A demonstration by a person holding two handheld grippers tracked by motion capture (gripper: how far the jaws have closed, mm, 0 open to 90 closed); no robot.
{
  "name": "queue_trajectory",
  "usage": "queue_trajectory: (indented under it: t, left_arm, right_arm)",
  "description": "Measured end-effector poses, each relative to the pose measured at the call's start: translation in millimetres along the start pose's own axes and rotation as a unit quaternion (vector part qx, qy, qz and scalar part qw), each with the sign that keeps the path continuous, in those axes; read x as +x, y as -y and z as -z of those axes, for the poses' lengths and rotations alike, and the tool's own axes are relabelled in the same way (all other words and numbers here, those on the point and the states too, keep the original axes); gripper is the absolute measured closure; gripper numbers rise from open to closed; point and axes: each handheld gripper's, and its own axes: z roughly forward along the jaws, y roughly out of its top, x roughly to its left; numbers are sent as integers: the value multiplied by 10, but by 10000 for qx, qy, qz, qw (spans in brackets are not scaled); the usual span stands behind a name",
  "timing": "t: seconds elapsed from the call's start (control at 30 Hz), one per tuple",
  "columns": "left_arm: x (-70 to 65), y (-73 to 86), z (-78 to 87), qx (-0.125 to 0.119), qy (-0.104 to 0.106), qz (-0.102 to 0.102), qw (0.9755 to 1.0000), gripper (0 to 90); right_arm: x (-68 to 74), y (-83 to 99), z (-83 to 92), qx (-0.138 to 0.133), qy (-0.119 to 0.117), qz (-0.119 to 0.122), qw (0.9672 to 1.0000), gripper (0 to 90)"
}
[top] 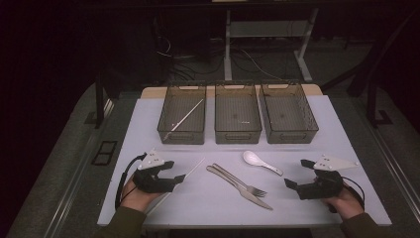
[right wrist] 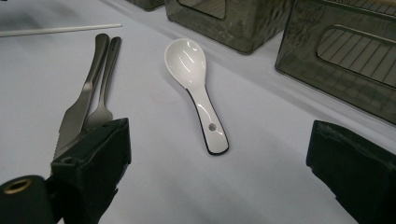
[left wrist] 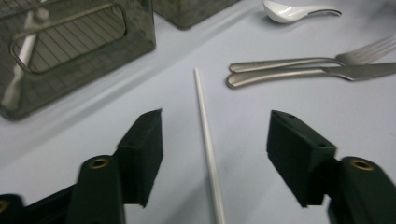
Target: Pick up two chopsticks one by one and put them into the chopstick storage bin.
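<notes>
A white chopstick (top: 195,167) (left wrist: 205,135) lies on the pale table mat, running between the jaws of my left gripper (top: 176,170) (left wrist: 217,121). That gripper is open and its pads stand clear of the stick on both sides. My right gripper (top: 295,173) (right wrist: 219,140) is open near the right front of the mat, aimed at a white ceramic spoon (top: 255,158) (right wrist: 187,60) with nothing between its jaws. A metal fork (top: 242,182) (left wrist: 299,61) (right wrist: 105,88) and knife (top: 237,187) (left wrist: 289,77) (right wrist: 79,109) lie side by side at mid-table.
Three dark mesh bins stand in a row at the back: left (top: 181,136), middle (top: 237,136), right (top: 292,135). The left bin holds another white chopstick (top: 187,118). The mat's front edge (top: 247,220) is close to both hands.
</notes>
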Motion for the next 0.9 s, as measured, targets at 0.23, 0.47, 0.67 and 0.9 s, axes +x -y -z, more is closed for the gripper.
queue_trajectory:
  t: [0.23,0.47,0.67,0.9]
  left_arm:
    - [-19,139,-3,237,76,184,9995,569]
    - [2,184,-82,725,194,167,9970,690]
    - [11,202,-113,881,194,133,9958,747]
    - [-4,206,-148,1111,66,20,9938,794]
  right_arm:
    - [-3,0,3,-2,19,10,10000,65]
    - [3,0,1,2,19,18,10000,65]
    - [2,0,2,0,19,22,10000,65]
    - [3,-1,4,-5,25,20,10000,65]
